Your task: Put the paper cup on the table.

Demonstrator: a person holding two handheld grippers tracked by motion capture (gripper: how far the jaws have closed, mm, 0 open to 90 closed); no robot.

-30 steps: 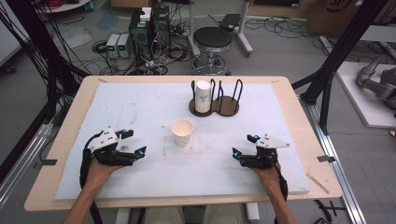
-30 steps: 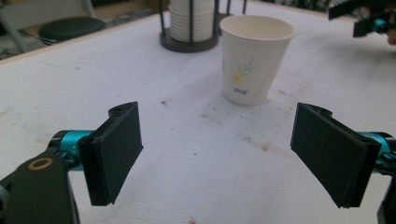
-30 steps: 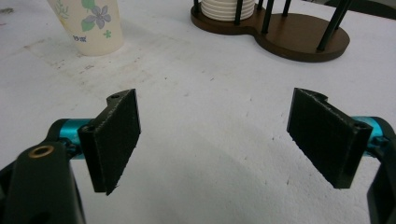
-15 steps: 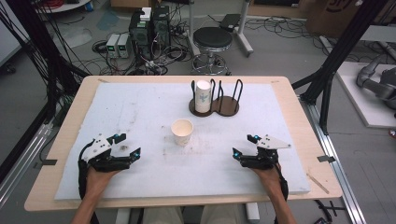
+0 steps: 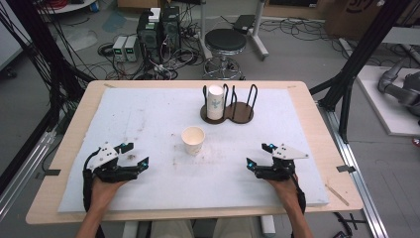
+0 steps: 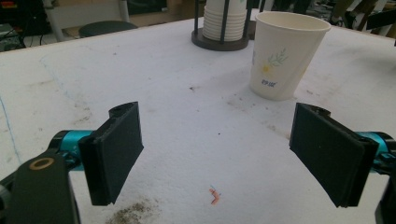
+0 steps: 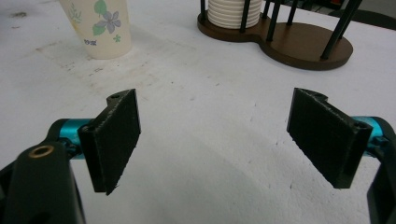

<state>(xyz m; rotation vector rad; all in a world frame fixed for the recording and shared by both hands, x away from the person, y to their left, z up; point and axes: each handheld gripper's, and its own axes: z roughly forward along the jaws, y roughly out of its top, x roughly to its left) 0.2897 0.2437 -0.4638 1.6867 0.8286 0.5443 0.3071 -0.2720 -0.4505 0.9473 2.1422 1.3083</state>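
The left gripper (image 5: 134, 155) has been drawn back toward the tabletop's near edge, away from the white floral paper cup (image 5: 193, 140); both grippers' jaws are spread wide and empty, so no grasp has begun.

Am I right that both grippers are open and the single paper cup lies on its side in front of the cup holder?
Not quite: the single paper cup stands upright, mouth up, as the high view shows. Left gripper, right gripper are open; the cup holder stands behind it.

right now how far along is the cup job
Looks done: one paper cup stands upright alone on the white mat, apart from the cup stack in the wooden holder. In hand: nothing; left gripper and right gripper rest open. Left: probably gripping the loose cup.
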